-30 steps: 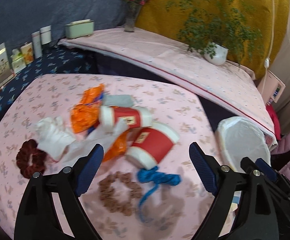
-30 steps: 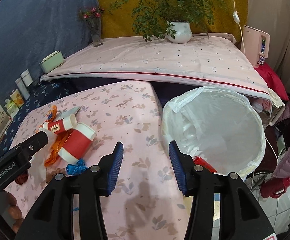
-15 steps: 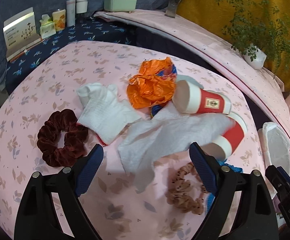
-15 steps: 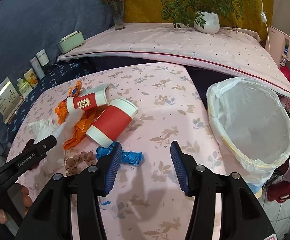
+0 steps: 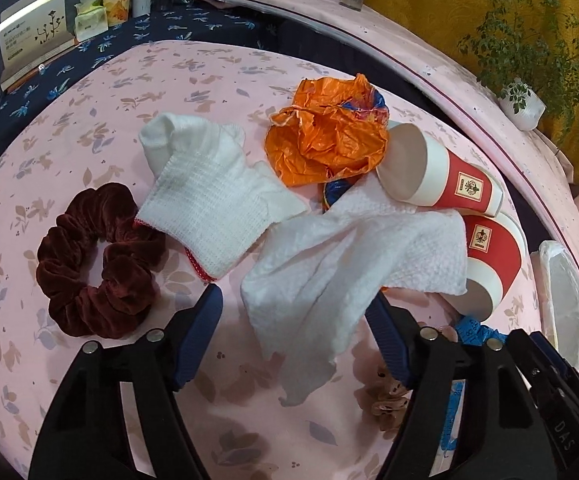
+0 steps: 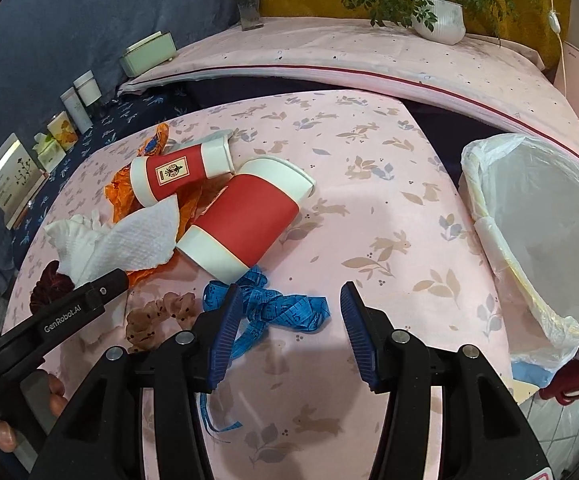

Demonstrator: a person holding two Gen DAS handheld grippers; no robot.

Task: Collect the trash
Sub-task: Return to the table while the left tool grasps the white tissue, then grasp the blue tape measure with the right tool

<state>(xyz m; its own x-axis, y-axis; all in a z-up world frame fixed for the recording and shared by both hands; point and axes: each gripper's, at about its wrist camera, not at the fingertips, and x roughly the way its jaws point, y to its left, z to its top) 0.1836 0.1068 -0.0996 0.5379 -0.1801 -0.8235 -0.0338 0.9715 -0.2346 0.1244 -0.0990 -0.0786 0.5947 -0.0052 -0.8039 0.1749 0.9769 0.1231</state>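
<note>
The crumpled white paper towel [image 5: 353, 264] lies on the pink floral tablecloth [image 5: 101, 128], draped partly over two red-and-white paper cups [image 5: 441, 176], and it now sits between the blue pads of the left gripper [image 5: 295, 332]. A second ago that gripper hung farther back over the pile with its jaws wider; it has since dropped in over the towel and its jaws are closing, though the pads do not yet press the paper. That reads as the first grab of the trash beginning.

The right gripper [image 6: 285, 320] has also come lower and nearer, about half open and holding nothing, above a tangled blue measuring tape [image 6: 273, 308]. The bin lined with a white plastic bag [image 6: 485, 232] waits at the table's right edge, now partly out of frame.

"GenRobot.AI" is printed on the left gripper's arm; "DAS" shows on the other tool. The cups' square emblems are too small to read.
</note>
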